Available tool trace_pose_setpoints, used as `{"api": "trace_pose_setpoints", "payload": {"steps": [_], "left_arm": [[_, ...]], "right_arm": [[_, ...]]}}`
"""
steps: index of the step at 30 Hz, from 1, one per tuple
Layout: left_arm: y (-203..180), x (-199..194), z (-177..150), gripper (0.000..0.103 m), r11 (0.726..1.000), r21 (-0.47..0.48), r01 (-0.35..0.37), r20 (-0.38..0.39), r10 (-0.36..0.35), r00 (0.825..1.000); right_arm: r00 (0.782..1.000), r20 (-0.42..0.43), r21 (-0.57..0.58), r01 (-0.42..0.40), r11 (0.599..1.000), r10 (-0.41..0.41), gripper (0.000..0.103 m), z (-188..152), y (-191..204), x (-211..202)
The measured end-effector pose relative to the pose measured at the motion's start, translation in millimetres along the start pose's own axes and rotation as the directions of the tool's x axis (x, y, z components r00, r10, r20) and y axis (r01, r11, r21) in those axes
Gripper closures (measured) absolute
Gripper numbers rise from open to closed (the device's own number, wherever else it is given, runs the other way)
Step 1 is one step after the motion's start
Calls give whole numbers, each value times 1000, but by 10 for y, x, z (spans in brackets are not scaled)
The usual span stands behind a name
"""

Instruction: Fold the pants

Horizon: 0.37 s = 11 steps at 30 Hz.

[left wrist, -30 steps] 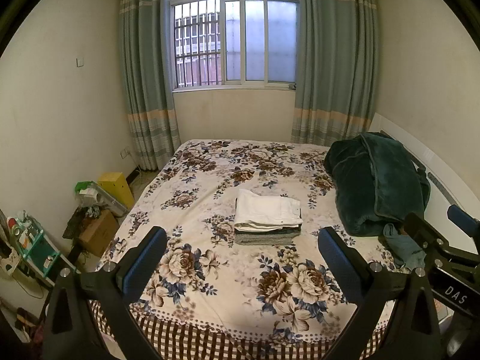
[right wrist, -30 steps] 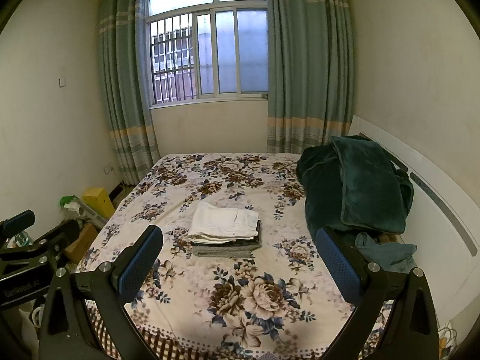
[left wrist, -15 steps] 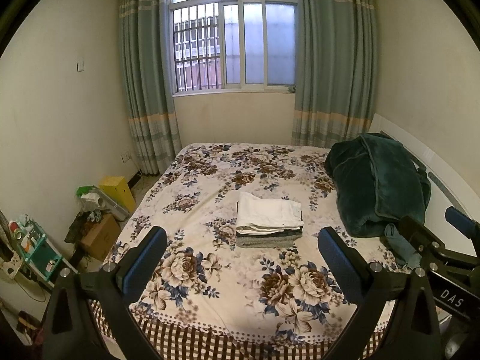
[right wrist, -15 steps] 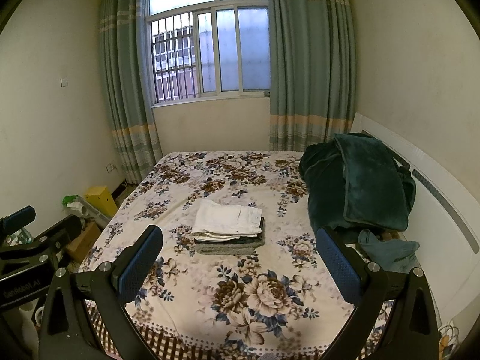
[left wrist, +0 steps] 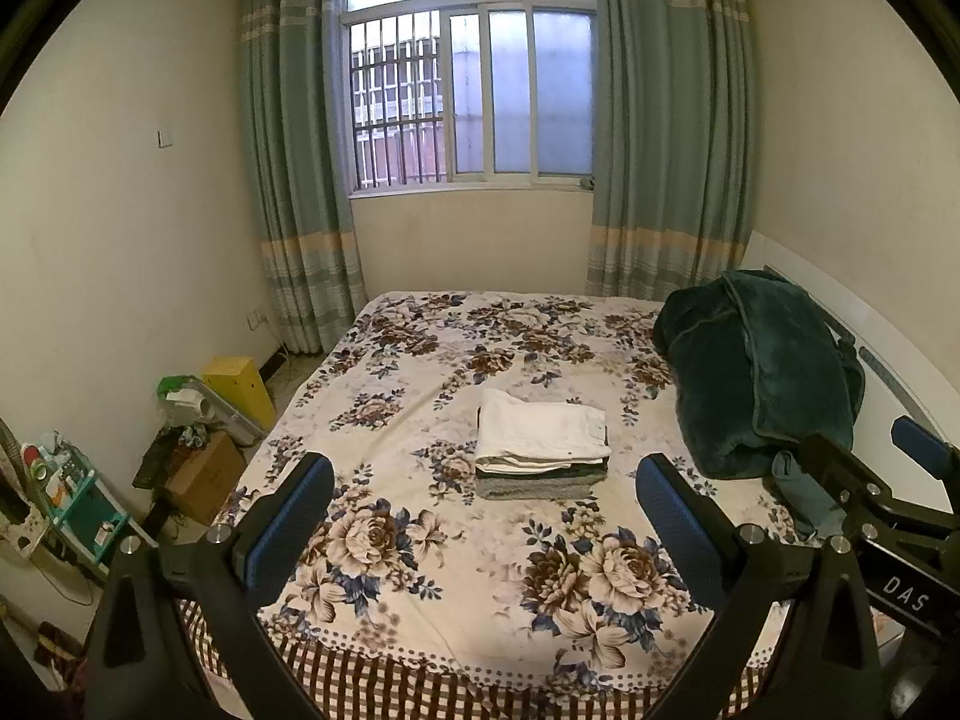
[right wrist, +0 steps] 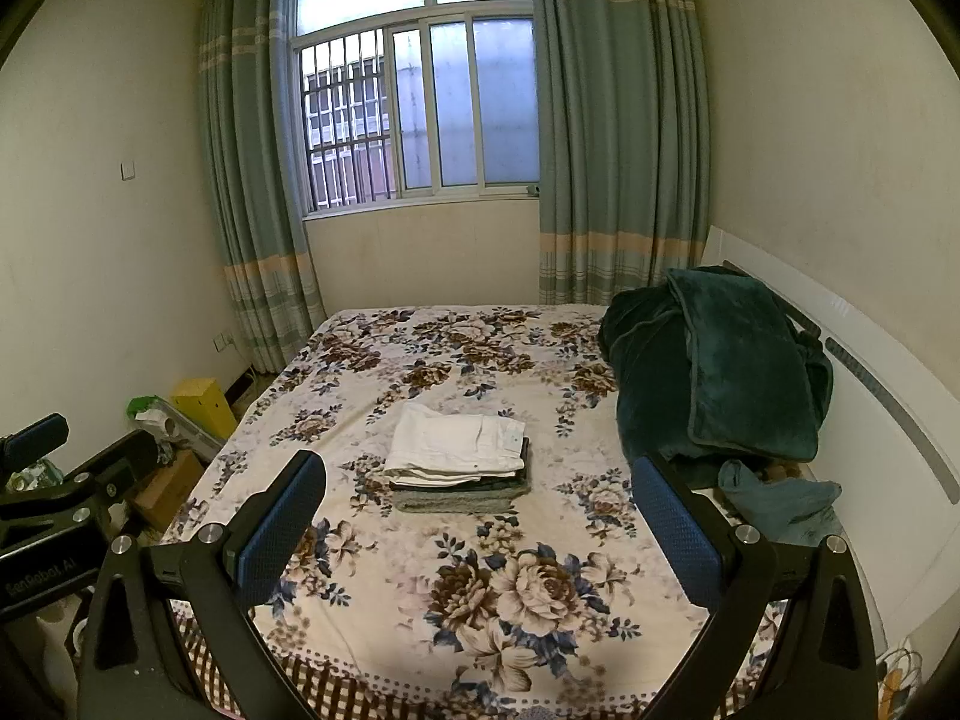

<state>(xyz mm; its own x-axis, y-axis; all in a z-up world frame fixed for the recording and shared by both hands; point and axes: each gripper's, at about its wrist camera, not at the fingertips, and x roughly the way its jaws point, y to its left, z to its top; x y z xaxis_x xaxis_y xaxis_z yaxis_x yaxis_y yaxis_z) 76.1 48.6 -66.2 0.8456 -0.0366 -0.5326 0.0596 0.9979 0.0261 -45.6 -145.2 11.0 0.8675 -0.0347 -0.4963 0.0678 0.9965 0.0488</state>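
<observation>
A stack of folded pants [left wrist: 540, 447] lies mid-bed on the floral sheet [left wrist: 420, 540], white pair on top, dark and grey ones beneath; it also shows in the right wrist view [right wrist: 459, 459]. My left gripper [left wrist: 483, 516] is open and empty, held above the bed's near edge, well short of the stack. My right gripper [right wrist: 477, 519] is open and empty, also back from the stack. Each gripper shows at the edge of the other's view.
A dark green blanket [left wrist: 762, 366] is heaped at the bed's right by the white headboard [right wrist: 888, 420], with a teal cloth [right wrist: 780, 501] beside it. Boxes, a yellow bin [left wrist: 237, 387] and a small shelf [left wrist: 72, 498] stand on the floor left.
Both grippers have lifted and tilted slightly, so the bed and stack sit a little lower in view. Nothing on the bed has moved.
</observation>
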Motion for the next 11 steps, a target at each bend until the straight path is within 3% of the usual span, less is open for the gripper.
{"api": "trace_pose_setpoints", "payload": {"steps": [11], "left_arm": [[-4, 3, 10, 0, 1000, -1, 7, 3, -7, 1000]], "right_arm": [[1000, 3, 11, 5, 1000, -5, 0, 18, 88, -41]]}}
